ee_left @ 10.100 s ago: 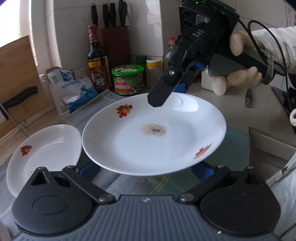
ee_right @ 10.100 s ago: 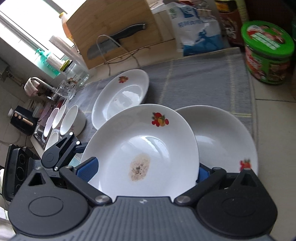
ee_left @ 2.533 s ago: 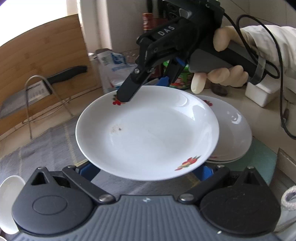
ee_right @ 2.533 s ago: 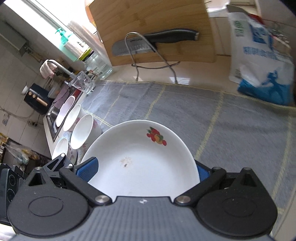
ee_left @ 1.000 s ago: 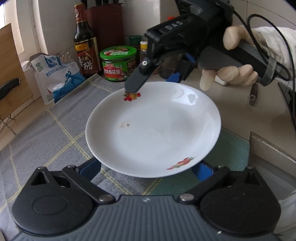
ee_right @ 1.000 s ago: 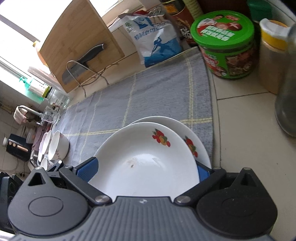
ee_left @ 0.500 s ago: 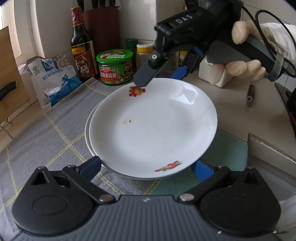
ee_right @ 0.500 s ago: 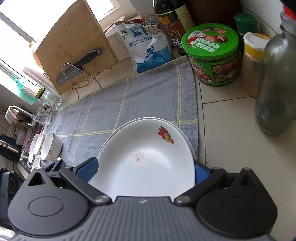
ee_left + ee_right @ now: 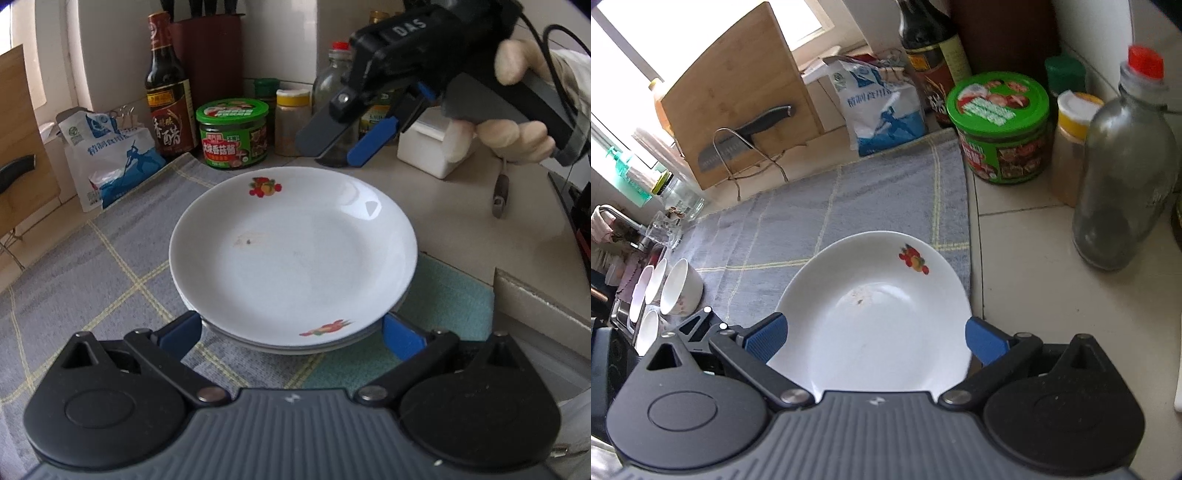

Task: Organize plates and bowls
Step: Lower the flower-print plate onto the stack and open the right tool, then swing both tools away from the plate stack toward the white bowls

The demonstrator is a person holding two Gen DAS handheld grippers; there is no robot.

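Left gripper [image 9: 291,334] spread wide, blue pads either side of the near rim of the top plate [image 9: 295,254], gripping nothing; contact with rim not clear. Right gripper [image 9: 334,146] seen from left wrist view raised above and beyond the far rim, fingers apart, empty, held by a gloved hand [image 9: 517,133]; "DAS" printed on its black body. In right wrist view same gripper parted wide, plate between the blue pads but not pinched.

Top plate white, red fruit motifs on rim, small brownish smudge in the well, sitting on a stack of plates [image 9: 295,347] at the edge of grey checked cloth [image 9: 92,266] on the table [image 9: 461,221].

Four white bowls [image 9: 681,286] clustered at far left of cloth in right wrist view.

Behind: green-lidded jar [image 9: 232,133] with Chinese label, dark bottle [image 9: 166,96] reading "香醋", white-blue bag [image 9: 110,158] with Chinese text, yellow-capped spice jar [image 9: 291,122], grey red-capped bottle [image 9: 1126,177], wooden cutting board [image 9: 738,96] with knife [image 9: 746,136] in wire rack.
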